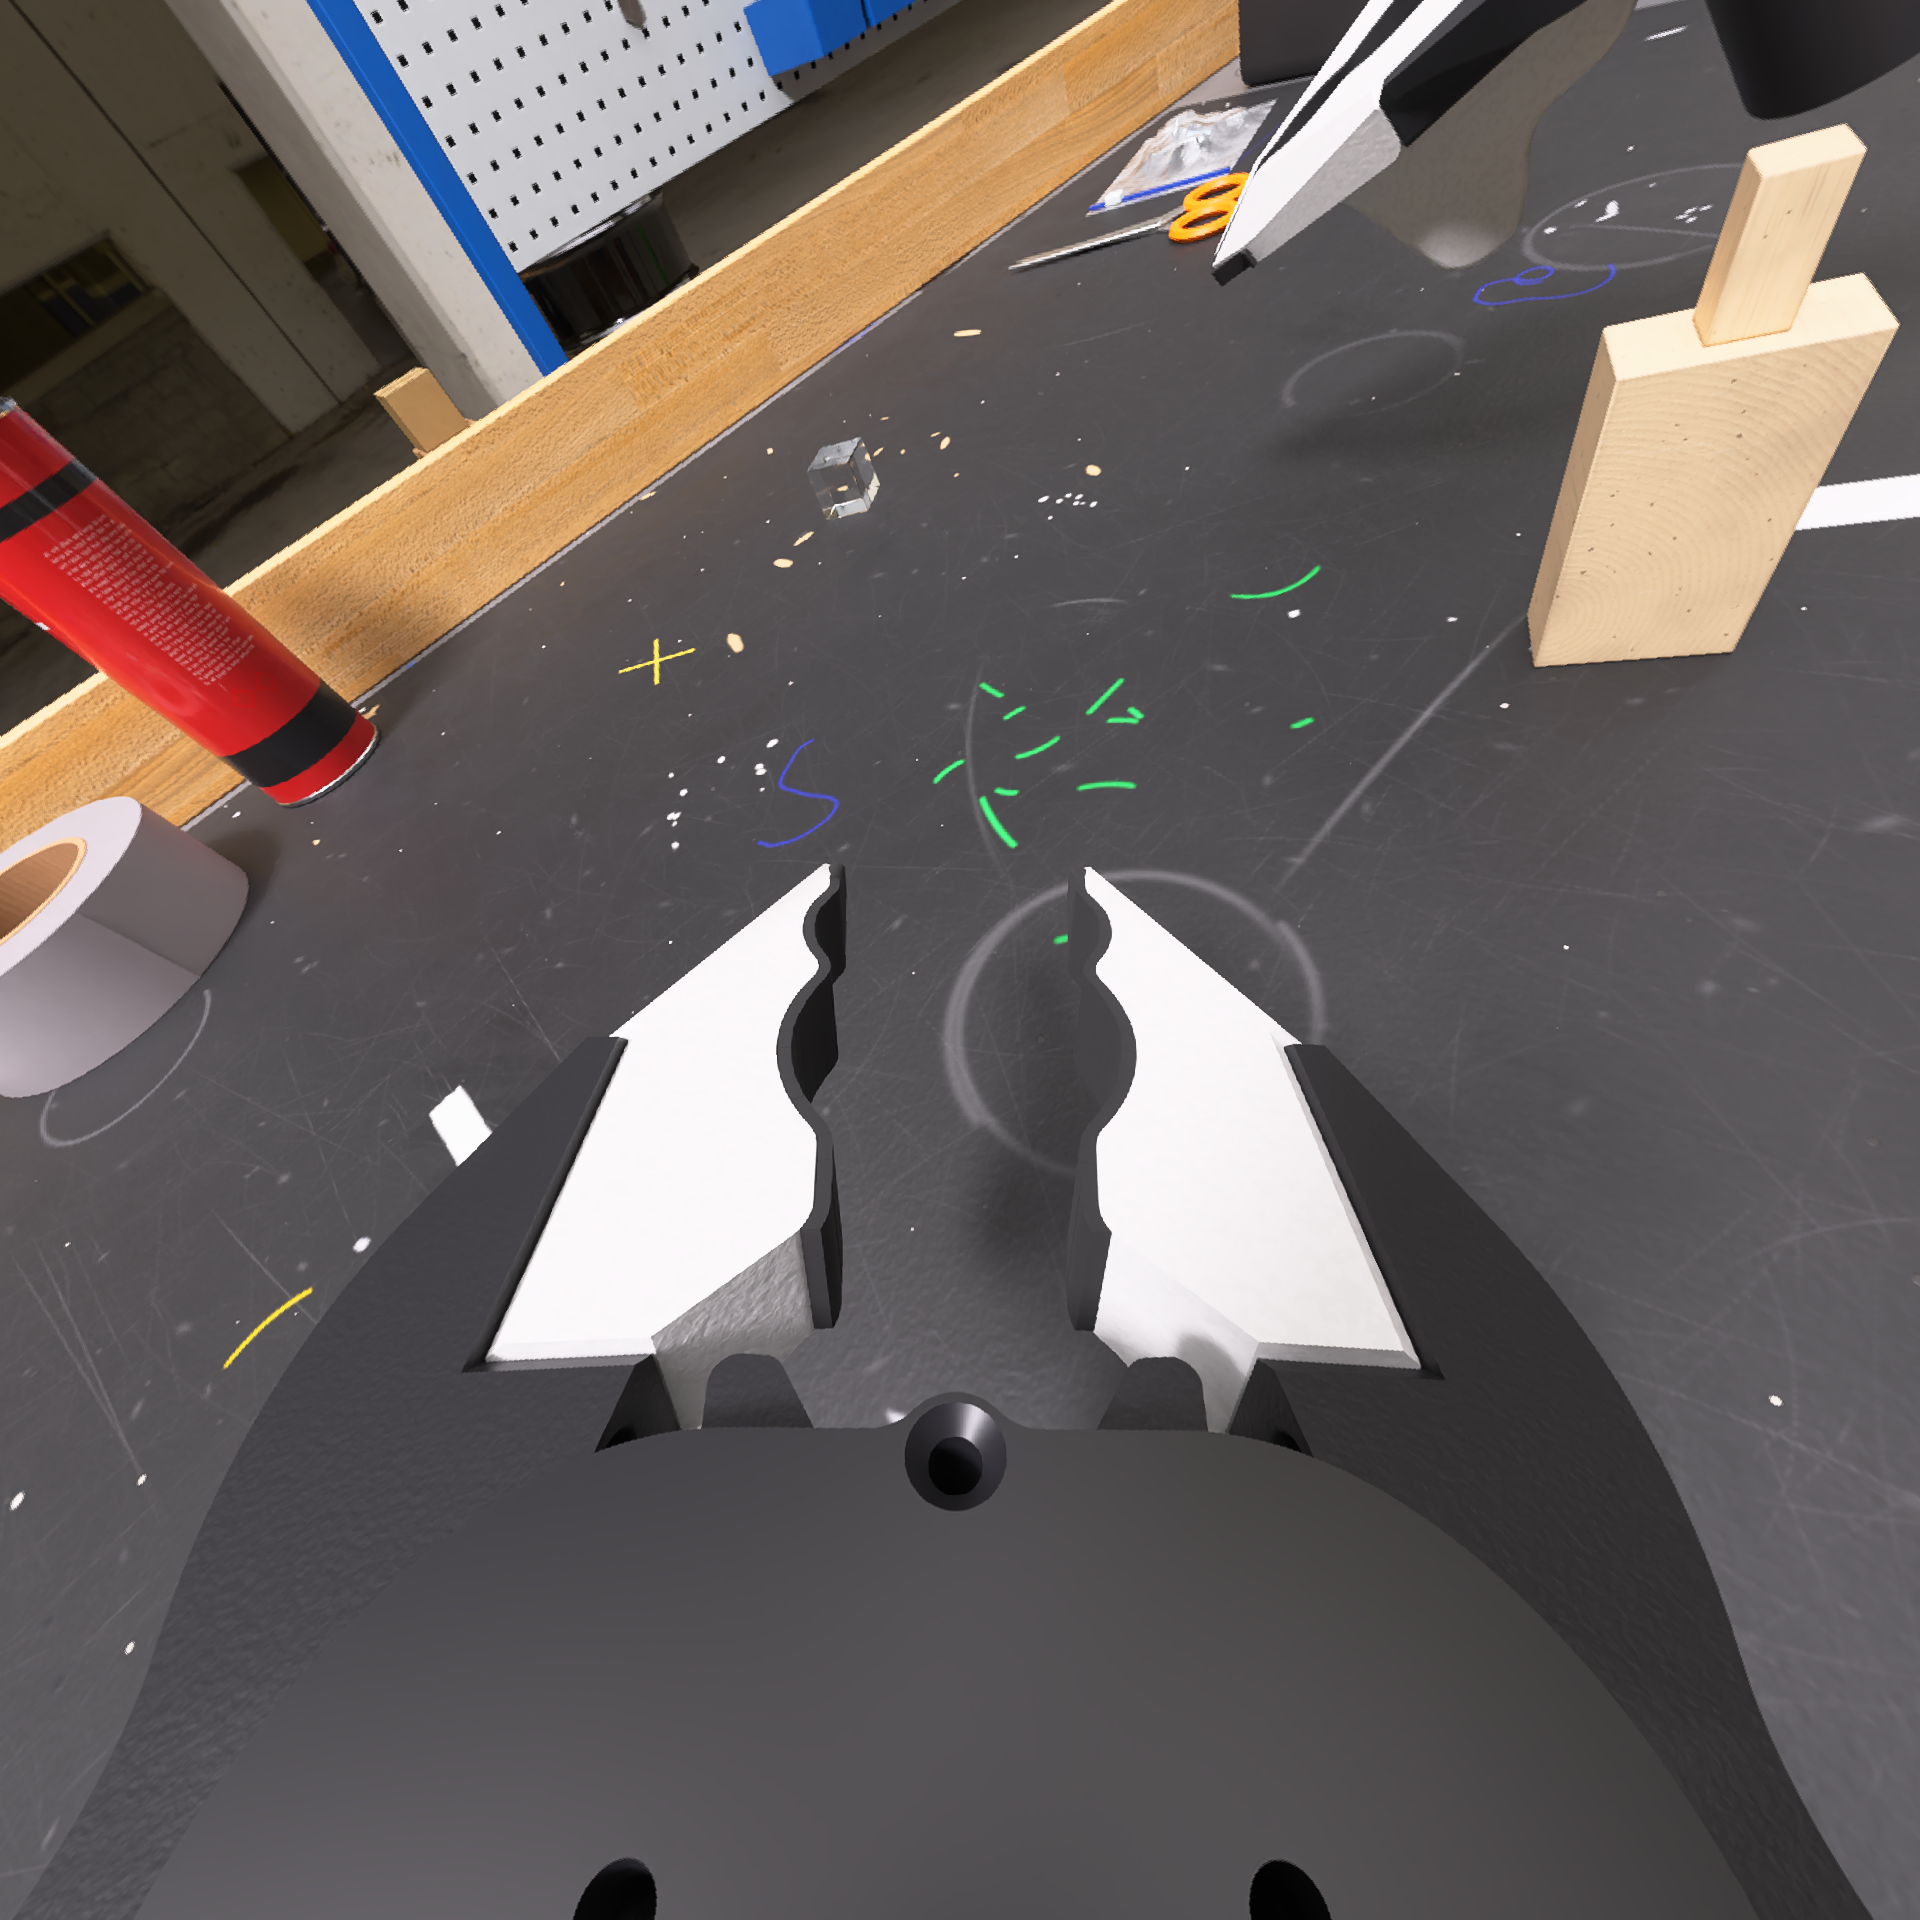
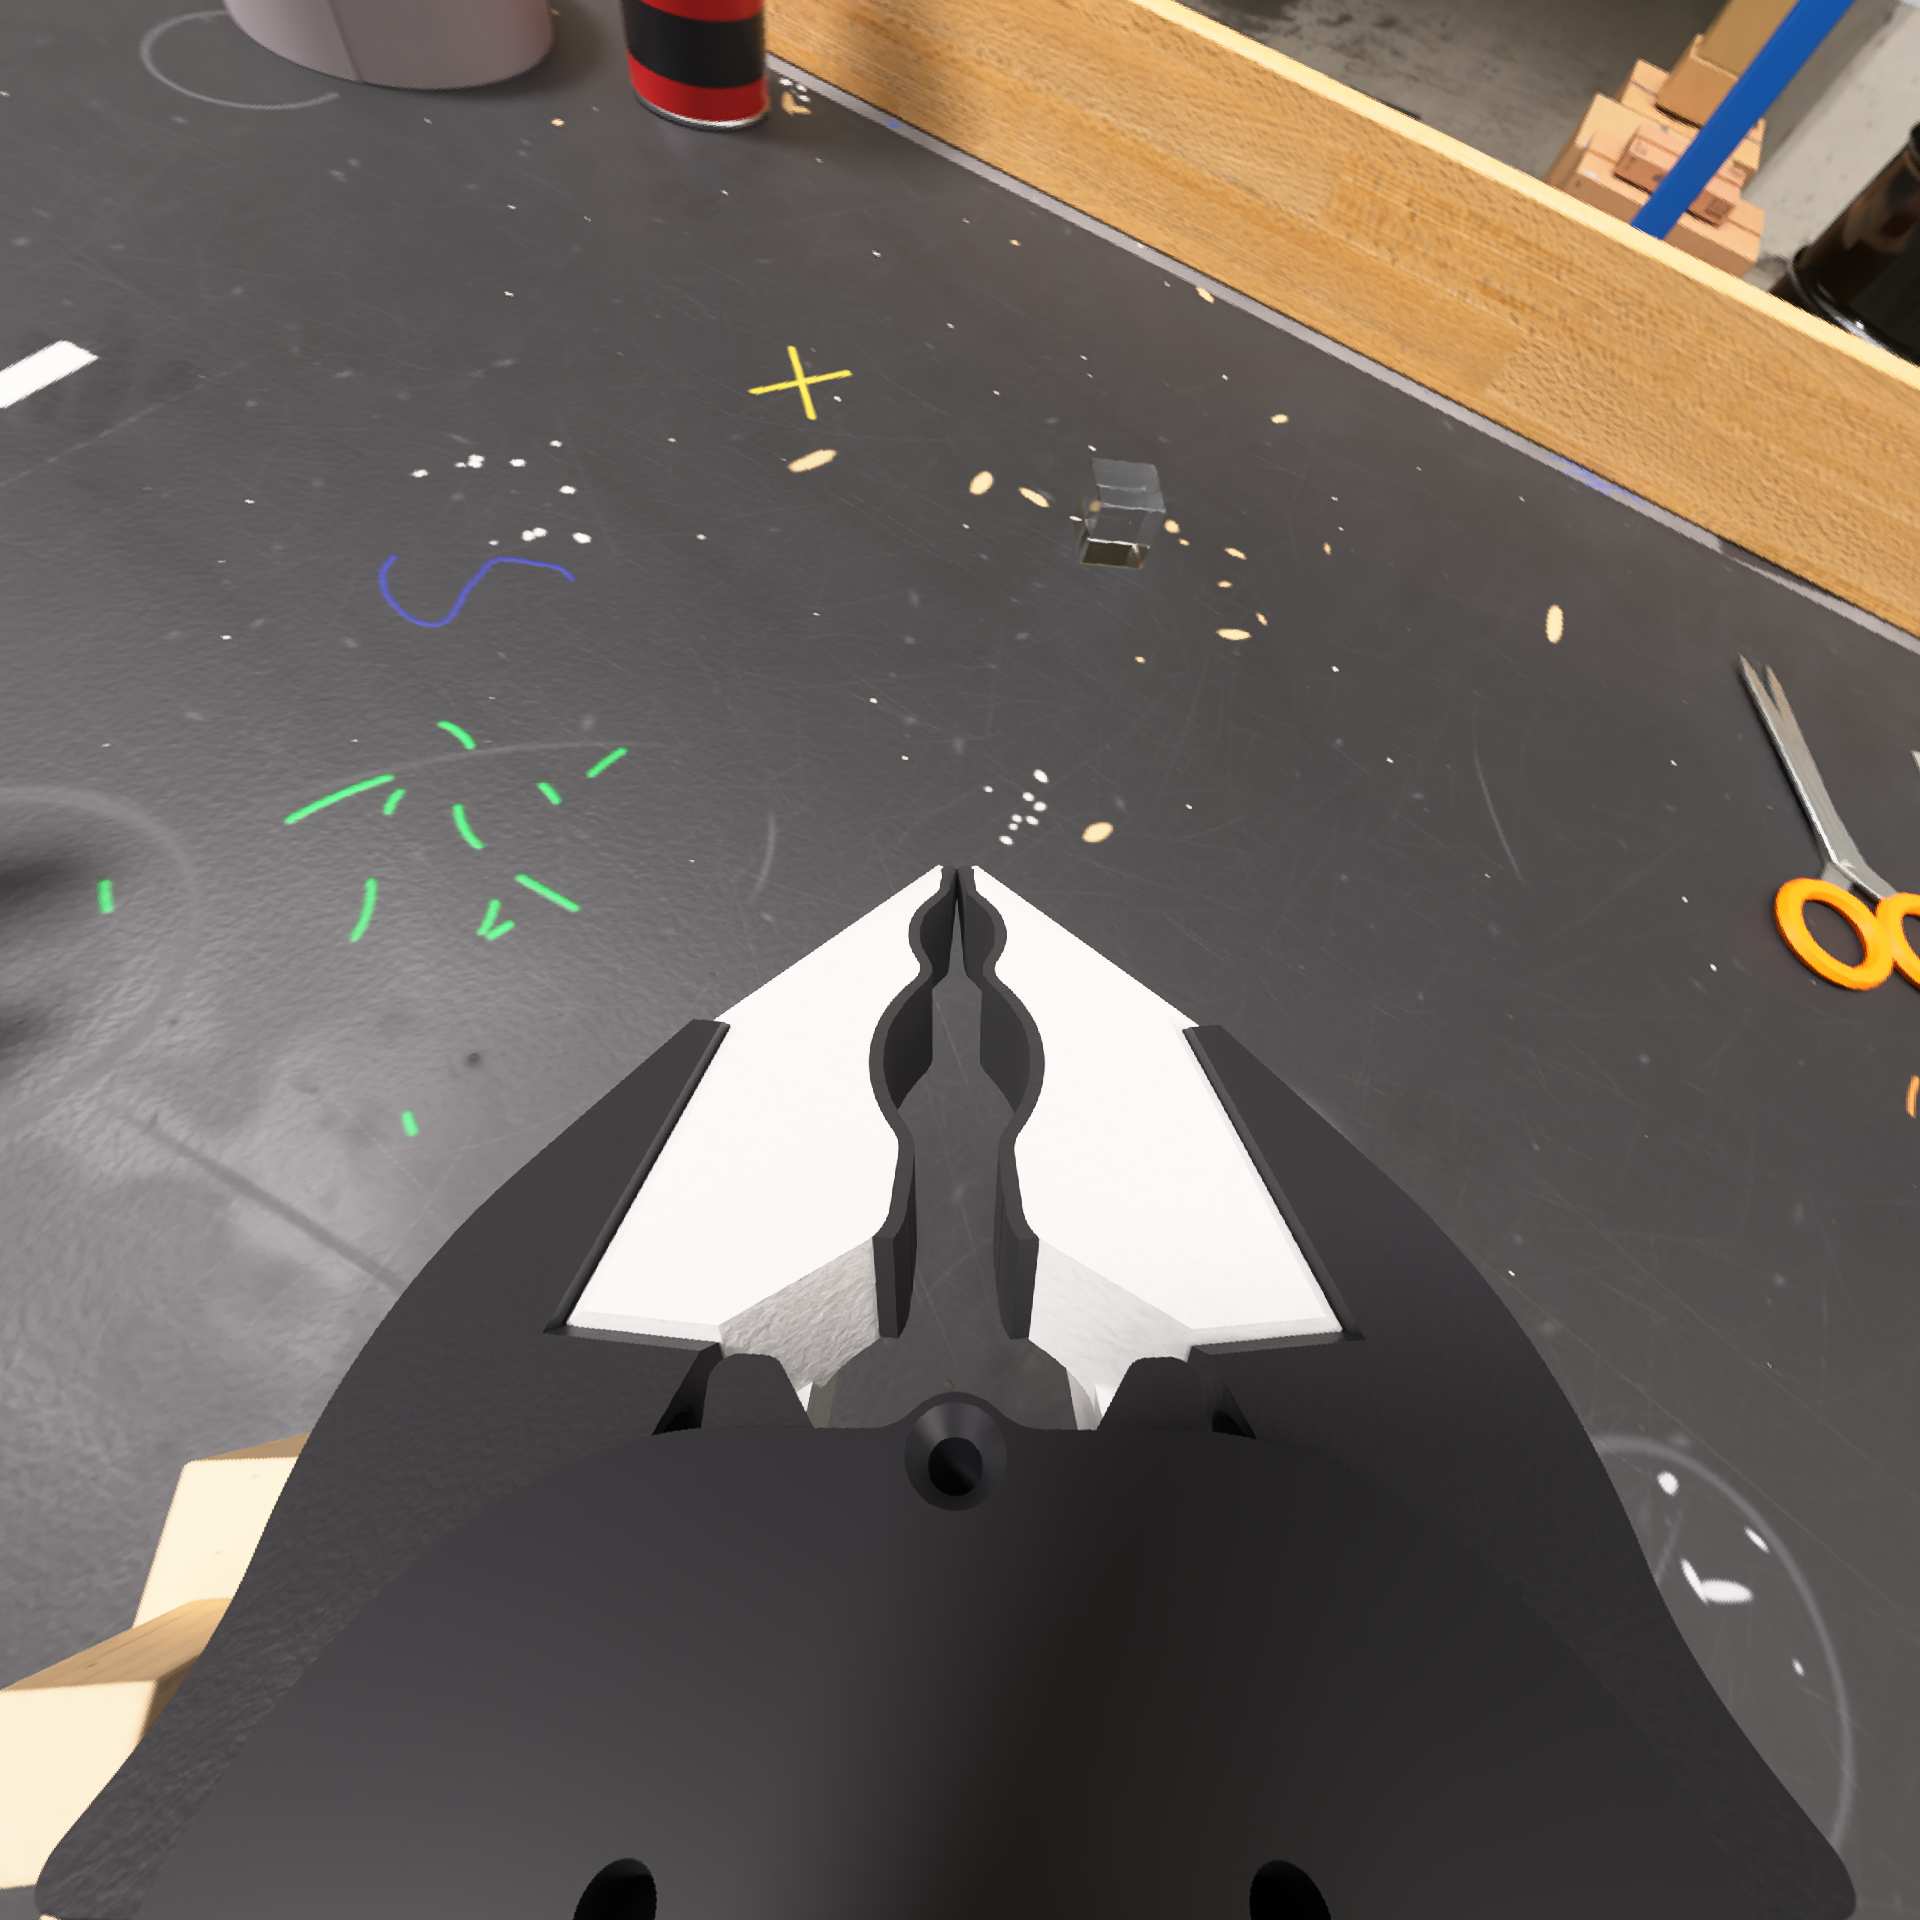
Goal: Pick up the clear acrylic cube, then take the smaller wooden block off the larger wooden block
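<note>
First step is in hand, I judge: the clear acrylic cube (image 1: 843, 477) sits untouched near the desk's (image 1: 1455, 935) wooden edge. Left tongs (image 1: 957, 883) stand apart, empty; right tongs (image 2: 957, 871) together. Next: advance, straddle, squeeze.

Left hand-held gripper (image 1: 956, 883) agape above dark table (image 1: 1455, 1039); clear acrylic cube (image 1: 843, 478) ahead, untouched.

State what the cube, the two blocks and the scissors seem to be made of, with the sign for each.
Cube: clear acrylic or glass, glossy; the table shows through it.
Small block and large block: pale unfinished wood, matte; grain rings show.
Scissors: bright metal blades, probably steel; orange handles look like plastic.
</note>
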Action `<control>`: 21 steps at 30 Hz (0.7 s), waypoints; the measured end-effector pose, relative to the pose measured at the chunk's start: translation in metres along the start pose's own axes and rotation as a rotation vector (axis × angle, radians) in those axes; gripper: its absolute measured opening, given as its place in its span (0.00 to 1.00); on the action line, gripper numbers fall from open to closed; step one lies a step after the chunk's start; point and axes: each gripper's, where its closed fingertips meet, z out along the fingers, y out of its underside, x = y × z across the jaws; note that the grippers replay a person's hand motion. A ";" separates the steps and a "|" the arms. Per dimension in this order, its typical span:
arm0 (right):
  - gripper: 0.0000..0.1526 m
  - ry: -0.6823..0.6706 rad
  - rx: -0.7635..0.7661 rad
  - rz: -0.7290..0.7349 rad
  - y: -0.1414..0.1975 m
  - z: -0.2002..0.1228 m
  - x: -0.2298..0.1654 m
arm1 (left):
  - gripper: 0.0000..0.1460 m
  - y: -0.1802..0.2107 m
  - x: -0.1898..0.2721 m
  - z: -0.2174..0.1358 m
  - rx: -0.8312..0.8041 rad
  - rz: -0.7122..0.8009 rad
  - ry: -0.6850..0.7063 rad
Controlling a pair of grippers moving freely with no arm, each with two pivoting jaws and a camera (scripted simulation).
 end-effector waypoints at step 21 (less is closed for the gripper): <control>0.00 -0.059 0.091 -0.082 -0.011 -0.036 -0.030 | 0.29 -0.001 -0.001 -0.001 0.004 -0.001 -0.002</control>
